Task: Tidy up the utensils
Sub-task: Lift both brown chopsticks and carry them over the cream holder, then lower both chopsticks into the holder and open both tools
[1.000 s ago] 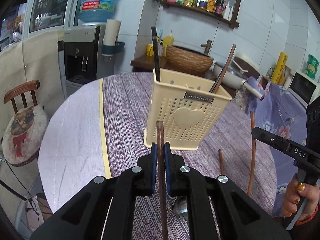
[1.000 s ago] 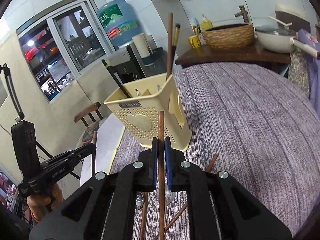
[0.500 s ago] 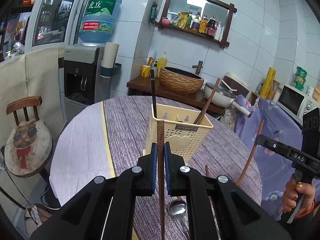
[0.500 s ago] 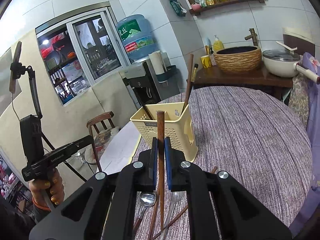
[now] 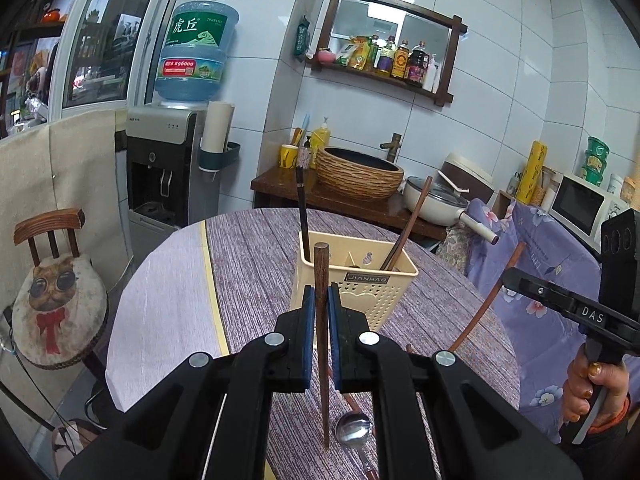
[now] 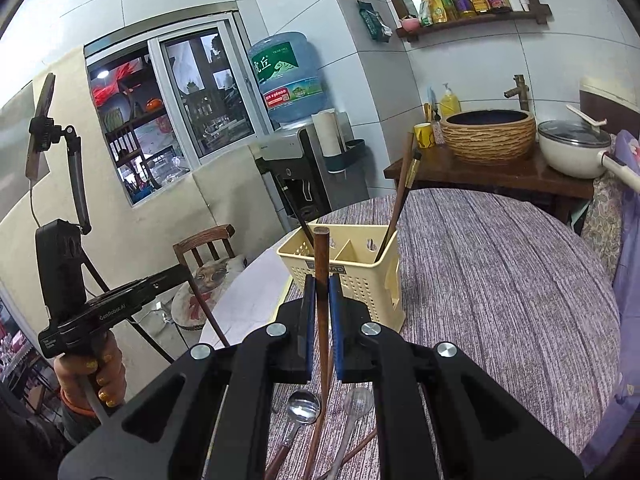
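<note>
A cream perforated utensil holder [image 5: 360, 300] [image 6: 360, 284] stands on the round purple-clothed table [image 5: 256, 264]. A black chopstick [image 5: 302, 208] and a brown one [image 5: 406, 232] stand in it. My left gripper [image 5: 319, 296] is shut on an upright brown chopstick [image 5: 322, 360], held above the table in front of the holder. My right gripper [image 6: 320, 284] is shut on another brown chopstick [image 6: 322, 320], also short of the holder. Each gripper shows in the other's view, at the side, with its chopstick [image 5: 492, 292] [image 6: 204, 304]. A metal spoon [image 6: 304, 404], a clear spoon [image 6: 358, 400] and more chopsticks lie on the table below.
A wooden chair with a cat cushion [image 5: 56, 308] stands left of the table, a water dispenser [image 5: 164, 176] behind it. A side counter holds a woven basin [image 5: 358, 176] and a white pan [image 5: 436, 200]. A purple floral cover [image 5: 532, 248] lies at the right. A phone stand [image 6: 76, 168] rises at the left.
Both grippers have risen with their chopsticks and tilted up a little, so the holder sits lower and smaller in both views. The spoons under them have come into sight.
</note>
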A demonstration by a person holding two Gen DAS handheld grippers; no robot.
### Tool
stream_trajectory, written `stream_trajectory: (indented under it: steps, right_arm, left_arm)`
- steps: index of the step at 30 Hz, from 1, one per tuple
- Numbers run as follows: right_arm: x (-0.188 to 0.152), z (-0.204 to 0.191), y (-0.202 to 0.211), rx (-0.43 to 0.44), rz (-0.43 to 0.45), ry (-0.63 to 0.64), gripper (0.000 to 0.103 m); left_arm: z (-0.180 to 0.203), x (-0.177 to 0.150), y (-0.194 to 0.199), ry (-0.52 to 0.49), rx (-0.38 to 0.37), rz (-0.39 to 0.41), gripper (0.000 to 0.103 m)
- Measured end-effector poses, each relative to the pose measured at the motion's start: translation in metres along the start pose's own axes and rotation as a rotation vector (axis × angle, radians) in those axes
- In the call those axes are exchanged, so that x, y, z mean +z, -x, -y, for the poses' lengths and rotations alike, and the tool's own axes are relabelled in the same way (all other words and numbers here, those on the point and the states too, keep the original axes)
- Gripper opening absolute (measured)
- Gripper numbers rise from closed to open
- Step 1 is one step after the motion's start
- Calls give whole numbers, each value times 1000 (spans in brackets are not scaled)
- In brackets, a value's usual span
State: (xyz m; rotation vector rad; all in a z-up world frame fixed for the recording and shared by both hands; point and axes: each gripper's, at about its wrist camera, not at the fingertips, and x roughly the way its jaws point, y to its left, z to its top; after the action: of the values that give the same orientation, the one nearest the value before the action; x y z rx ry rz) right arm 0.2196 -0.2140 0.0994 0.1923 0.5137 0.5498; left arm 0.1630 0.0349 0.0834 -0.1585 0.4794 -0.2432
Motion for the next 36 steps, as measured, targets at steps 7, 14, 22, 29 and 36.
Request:
stream_trajectory:
  steps: [7, 14, 22, 29, 36]
  right_arm:
    - [25, -10, 0, -6, 7, 50, 8]
    - [85, -19, 14, -7, 86, 67, 8]
    - [148, -35, 17, -132, 226, 145, 8]
    - [131, -14, -27, -189, 183, 112, 8]
    - [97, 6, -65, -190, 103, 66, 8]
  left_arm:
    - [7, 25, 3, -32, -5, 31, 7]
    - [19, 93, 11, -44, -55, 82, 7]
    - [27, 161, 5, 9, -26, 192, 7]
    - [24, 143, -47, 14, 58, 142, 7]
    - [18, 103, -88, 18, 76, 43, 7]
